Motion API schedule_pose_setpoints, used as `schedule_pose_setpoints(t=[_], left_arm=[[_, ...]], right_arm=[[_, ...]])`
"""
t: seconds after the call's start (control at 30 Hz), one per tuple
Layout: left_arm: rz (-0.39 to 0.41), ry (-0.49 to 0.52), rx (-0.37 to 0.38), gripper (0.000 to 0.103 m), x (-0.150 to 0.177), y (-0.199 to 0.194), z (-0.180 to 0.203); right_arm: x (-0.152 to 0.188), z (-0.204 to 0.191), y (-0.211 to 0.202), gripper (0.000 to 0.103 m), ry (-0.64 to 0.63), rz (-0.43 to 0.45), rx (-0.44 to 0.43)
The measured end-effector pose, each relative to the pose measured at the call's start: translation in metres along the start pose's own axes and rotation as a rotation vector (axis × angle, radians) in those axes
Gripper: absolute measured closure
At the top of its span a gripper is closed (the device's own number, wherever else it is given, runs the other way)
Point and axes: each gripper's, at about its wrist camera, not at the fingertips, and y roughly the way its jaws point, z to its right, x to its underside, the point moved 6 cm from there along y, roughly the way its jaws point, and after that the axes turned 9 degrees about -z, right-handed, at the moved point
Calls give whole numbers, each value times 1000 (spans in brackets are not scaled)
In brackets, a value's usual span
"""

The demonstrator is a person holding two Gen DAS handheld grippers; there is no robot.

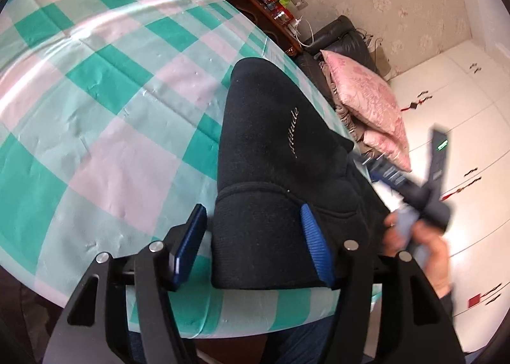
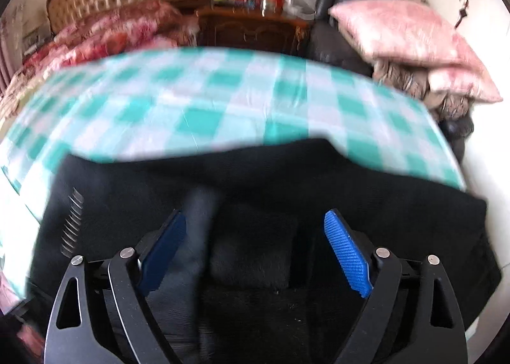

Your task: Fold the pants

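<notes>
Black pants (image 1: pixel 274 147) lie folded into a narrow bundle on the green-and-white checked tablecloth (image 1: pixel 105 102), silver lettering on top. My left gripper (image 1: pixel 255 236) straddles the near waistband end. It is open: the left pad (image 1: pixel 191 246) stands just off the cloth and the right pad (image 1: pixel 315 242) lies against it. In the blurred right wrist view my right gripper (image 2: pixel 255 249) hovers wide open above the pants (image 2: pixel 287 179), with nothing gripped. A person's hand (image 1: pixel 433 255) holds that gripper's handle at the pants' right side.
The table edge (image 1: pixel 255 303) runs close below my left gripper. Beyond the table are a black leather chair with pink pillows (image 2: pixel 404 32), a dark wooden nightstand (image 2: pixel 251 29) with bottles, a bed with a floral quilt (image 2: pixel 105 35), and white wardrobe doors (image 1: pixel 462 102).
</notes>
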Motion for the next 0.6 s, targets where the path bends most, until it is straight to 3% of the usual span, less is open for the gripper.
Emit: schedule_pose_setpoints(t=[0.03,0.13,0.23,0.37,0.6], left_arm=[[-5,9,-6,52,1,1,2],[16,68,-56,61,1,-2,11],[57,133,-104,63,2,-10,26],[112,224,-196,64,5,-20,52],[171,376,-366,65,13,-26,92]], right_arm=[[-9,-11,-13,18,-33,3,-29],[-20,-52,-26,18,-140,-77,-142],[-30,-102,-33,17,-255,-157,-217],[-33,-164,-29,17,-356,-334,-305],[-20,-205,4,17,-498,-464,-164]])
